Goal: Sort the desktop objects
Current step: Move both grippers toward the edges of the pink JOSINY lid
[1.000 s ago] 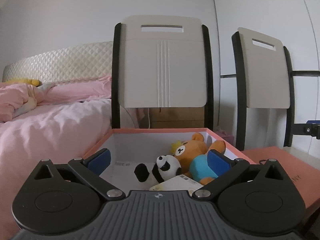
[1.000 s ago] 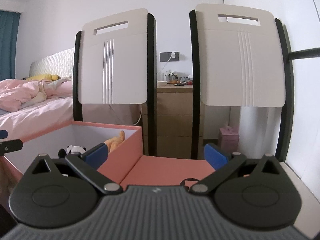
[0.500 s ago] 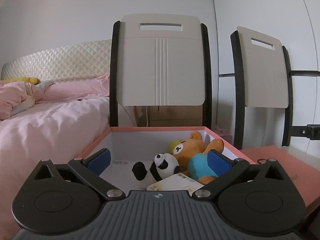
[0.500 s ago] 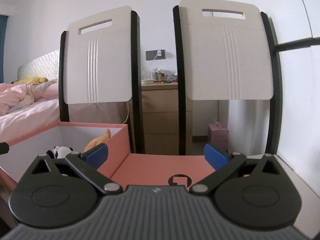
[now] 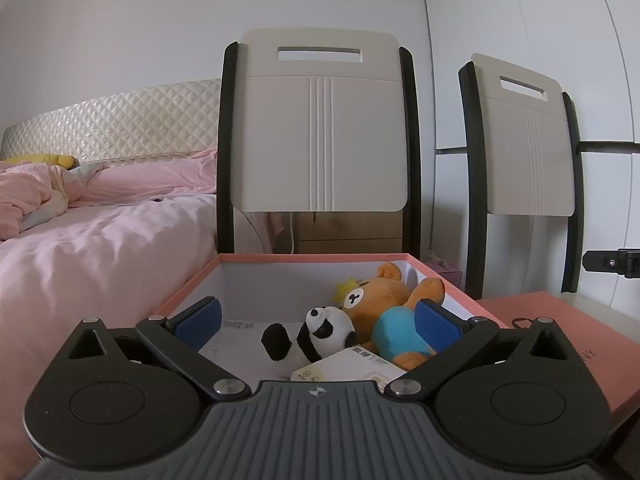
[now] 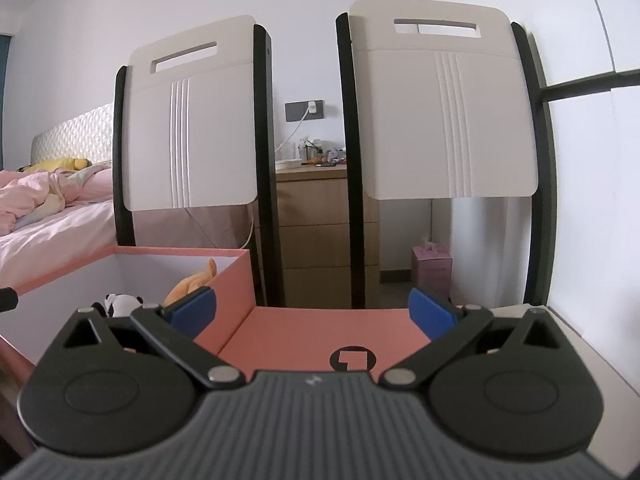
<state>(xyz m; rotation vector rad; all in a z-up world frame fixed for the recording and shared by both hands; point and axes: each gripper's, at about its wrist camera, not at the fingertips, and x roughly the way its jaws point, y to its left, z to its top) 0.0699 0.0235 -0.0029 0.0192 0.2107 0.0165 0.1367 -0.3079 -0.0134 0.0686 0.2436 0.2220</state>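
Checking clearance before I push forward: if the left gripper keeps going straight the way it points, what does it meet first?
Probably the panda plush in the pink box; it lies between the open jaws of the left gripper, with the bear plush just beyond. Depth is uncertain.

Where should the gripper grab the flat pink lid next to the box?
Probably by the pink lid's near edge, coming in low from the front with the right gripper. It lies flat on the table, so only its thin rim fits between the open jaws.

White walls, two chair backs, pink-sheeted bed, wooden dresser.
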